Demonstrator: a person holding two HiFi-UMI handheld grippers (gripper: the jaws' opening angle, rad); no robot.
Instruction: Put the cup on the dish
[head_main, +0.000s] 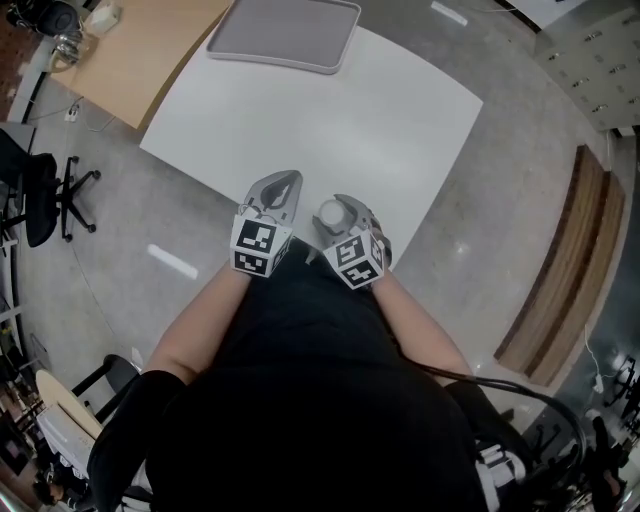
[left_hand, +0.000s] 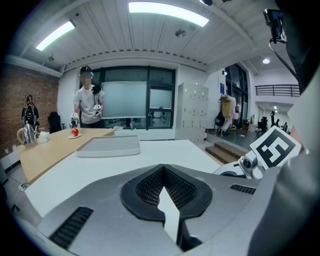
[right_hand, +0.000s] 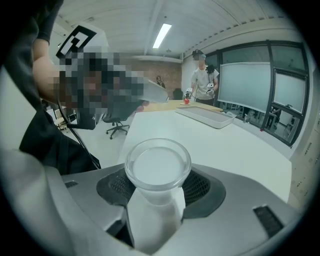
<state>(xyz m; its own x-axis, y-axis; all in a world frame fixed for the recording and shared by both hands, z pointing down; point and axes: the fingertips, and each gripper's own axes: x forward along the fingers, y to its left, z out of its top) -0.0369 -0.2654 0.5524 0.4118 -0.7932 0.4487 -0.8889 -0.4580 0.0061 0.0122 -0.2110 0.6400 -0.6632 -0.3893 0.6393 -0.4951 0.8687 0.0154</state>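
Note:
My right gripper (head_main: 341, 214) hovers over the near edge of the white table (head_main: 330, 120), shut on a small translucent white cup (head_main: 332, 213). In the right gripper view the cup (right_hand: 157, 167) stands upright between the jaws, rim up, and looks empty. Close beside it on the left, my left gripper (head_main: 282, 186) is shut with nothing in it; in the left gripper view the jaw tips (left_hand: 162, 171) meet. The dish, a grey rectangular tray (head_main: 288, 32), lies at the table's far edge, well away from both grippers, and also shows as the tray (left_hand: 109, 146) and the tray (right_hand: 205, 116).
A wooden table (head_main: 140, 50) adjoins the white one at the far left, with a kettle (left_hand: 28, 134) and a red apple (left_hand: 75, 132) on it. An office chair (head_main: 45, 195) stands left, wooden steps (head_main: 565, 270) right. A person (left_hand: 89, 105) stands beyond the tables.

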